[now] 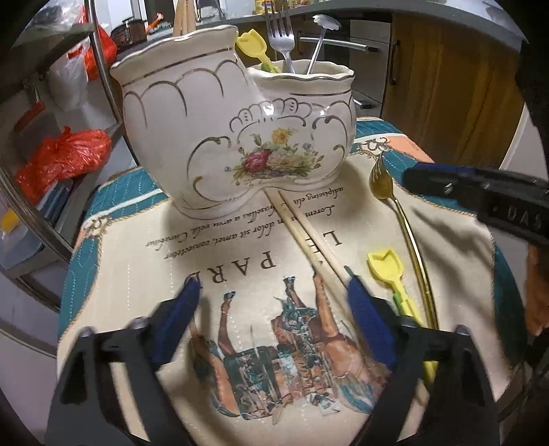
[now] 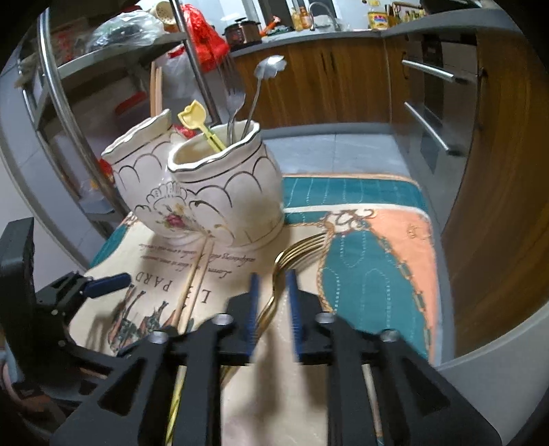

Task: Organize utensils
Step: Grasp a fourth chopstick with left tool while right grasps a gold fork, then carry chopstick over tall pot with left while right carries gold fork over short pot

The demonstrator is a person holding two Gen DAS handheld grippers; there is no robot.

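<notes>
A cream two-pot ceramic holder [image 1: 240,137] [image 2: 206,192] with a flower print stands at the back of a printed mat [image 1: 137,240] [image 2: 360,274]. Its short pot holds a yellow plastic spoon [image 1: 252,43], a silver fork [image 1: 281,37] and a flower-headed spoon [image 1: 324,24]. Chopsticks stand in the tall pot. On the mat lie a pair of chopsticks [image 1: 308,240] [image 2: 195,284], a gold fork [image 1: 381,178] [image 2: 302,247] and a second yellow spoon [image 1: 384,267]. My left gripper [image 1: 274,308] is open over the mat, its right finger beside the chopsticks. My right gripper [image 2: 273,295] straddles the gold fork's neck, with gaps at both pads.
A metal rack [image 1: 99,68] with red plastic bags [image 1: 65,154] stands left of the mat. Wooden cabinets [image 1: 446,85] and steel drawer handles [image 2: 429,72] are behind and to the right. The mat's right edge [image 2: 432,274] drops to the floor.
</notes>
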